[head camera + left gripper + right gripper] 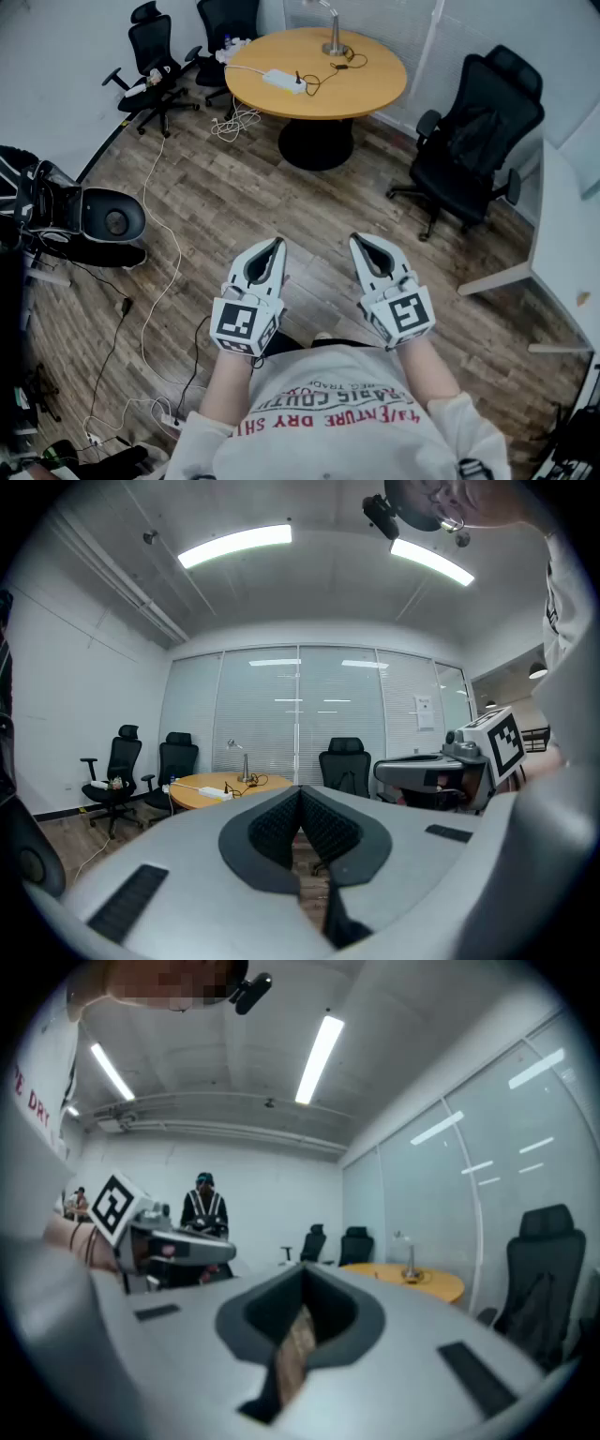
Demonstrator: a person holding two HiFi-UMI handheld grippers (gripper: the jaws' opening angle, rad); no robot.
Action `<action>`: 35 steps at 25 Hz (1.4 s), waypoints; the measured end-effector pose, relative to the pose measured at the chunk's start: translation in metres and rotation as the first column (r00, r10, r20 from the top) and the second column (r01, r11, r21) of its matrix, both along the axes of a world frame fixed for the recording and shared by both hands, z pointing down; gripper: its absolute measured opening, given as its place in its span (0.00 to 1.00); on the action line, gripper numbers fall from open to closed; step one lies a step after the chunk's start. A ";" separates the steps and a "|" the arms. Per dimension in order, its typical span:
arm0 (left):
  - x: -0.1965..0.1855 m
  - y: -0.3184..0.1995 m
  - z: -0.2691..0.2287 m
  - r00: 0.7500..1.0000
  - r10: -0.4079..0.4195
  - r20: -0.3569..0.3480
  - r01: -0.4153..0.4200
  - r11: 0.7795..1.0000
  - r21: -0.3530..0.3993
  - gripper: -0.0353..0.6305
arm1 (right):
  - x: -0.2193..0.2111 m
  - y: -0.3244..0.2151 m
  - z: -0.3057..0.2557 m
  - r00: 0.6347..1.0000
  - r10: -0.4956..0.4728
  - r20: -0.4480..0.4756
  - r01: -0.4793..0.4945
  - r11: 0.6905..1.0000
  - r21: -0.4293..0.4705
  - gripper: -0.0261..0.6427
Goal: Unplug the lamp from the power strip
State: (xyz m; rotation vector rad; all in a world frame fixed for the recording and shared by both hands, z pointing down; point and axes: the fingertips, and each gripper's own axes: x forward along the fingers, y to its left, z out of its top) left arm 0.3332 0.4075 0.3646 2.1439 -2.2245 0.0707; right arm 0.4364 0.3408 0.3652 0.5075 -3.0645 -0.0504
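Observation:
Far across the room, a silver desk lamp [334, 36] stands on a round wooden table [375, 80]. A white power strip [281, 81] lies on the table's left part, and the lamp's black cable [323, 77] runs to it. Both grippers are held low in front of my body, well short of the table. My left gripper [275, 245] is shut with nothing in it, and so is my right gripper [360, 241]. In the left gripper view the table [211, 783], strip [214, 792] and lamp [245, 764] appear small beyond the closed gripper [300, 797]. The right gripper view shows the lamp [409, 1260] beyond its closed gripper [302, 1279].
A black office chair [478, 131] stands right of the table, and two more [155, 52] behind it on the left. A white desk [562, 234] lines the right side. Cables [164, 244] trail over the wood floor past a black and white machine [98, 220]. A person in a vest [204, 1211] stands far off.

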 end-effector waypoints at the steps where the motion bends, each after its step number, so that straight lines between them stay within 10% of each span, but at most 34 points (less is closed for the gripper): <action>1: 0.000 -0.001 0.000 1.000 0.003 -0.002 -0.003 1.000 -0.001 0.09 | 0.000 -0.001 0.001 1.000 0.002 -0.002 -0.002 1.000 0.000 0.08; 19: -0.047 -0.047 0.017 0.998 0.047 -0.045 -0.049 0.998 -0.040 0.09 | -0.046 -0.042 0.021 0.998 0.052 -0.035 -0.054 0.996 -0.070 0.08; 35: -0.258 -0.120 0.003 0.987 0.151 -0.056 -0.155 0.986 -0.056 0.09 | -0.239 -0.112 0.015 0.981 0.183 -0.064 -0.190 0.976 -0.108 0.08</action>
